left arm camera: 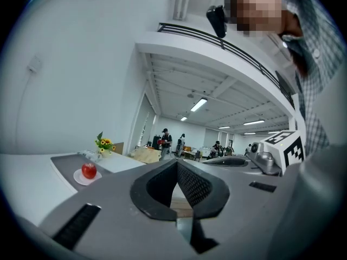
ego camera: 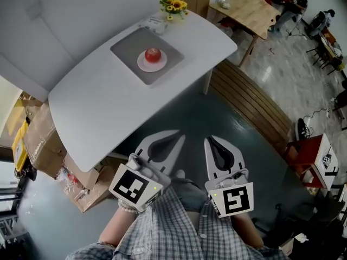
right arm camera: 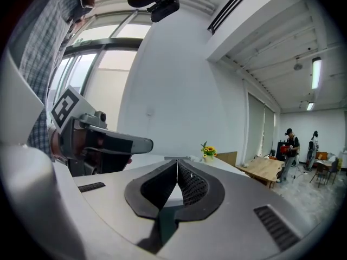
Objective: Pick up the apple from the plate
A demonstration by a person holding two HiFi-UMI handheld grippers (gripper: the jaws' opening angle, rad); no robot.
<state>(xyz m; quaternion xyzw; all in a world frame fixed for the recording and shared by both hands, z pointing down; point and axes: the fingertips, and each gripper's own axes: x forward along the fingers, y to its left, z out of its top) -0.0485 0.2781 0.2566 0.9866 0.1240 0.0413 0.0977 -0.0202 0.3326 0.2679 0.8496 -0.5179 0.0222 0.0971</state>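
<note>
while the red apple [ego camera: 153,54] is sitting upright on the small white plate [ego camera: 142,66], nothing is touching it. the plate is resting in the middle of a grey mat [ego camera: 126,47], and the mat is lying toward the far end of the white table [ego camera: 103,107]. a bunch of yellow flowers [ego camera: 173,5] is standing just beyond the mat at the table's far edge. down near the person's body, well apart from the apple, both grippers are hovering side by side off the table's near edge. the left gripper [ego camera: 178,136] is pointing toward the table with its jaws pressing together at the tips, nothing between them. the right gripper [ego camera: 209,140] is showing the same: jaws meeting, gripping nothing. cardboard boxes [ego camera: 40,140] are sitting on the floor by the table's left side, and a wooden table [ego camera: 249,10] with people by it is standing far off across the room.
</note>
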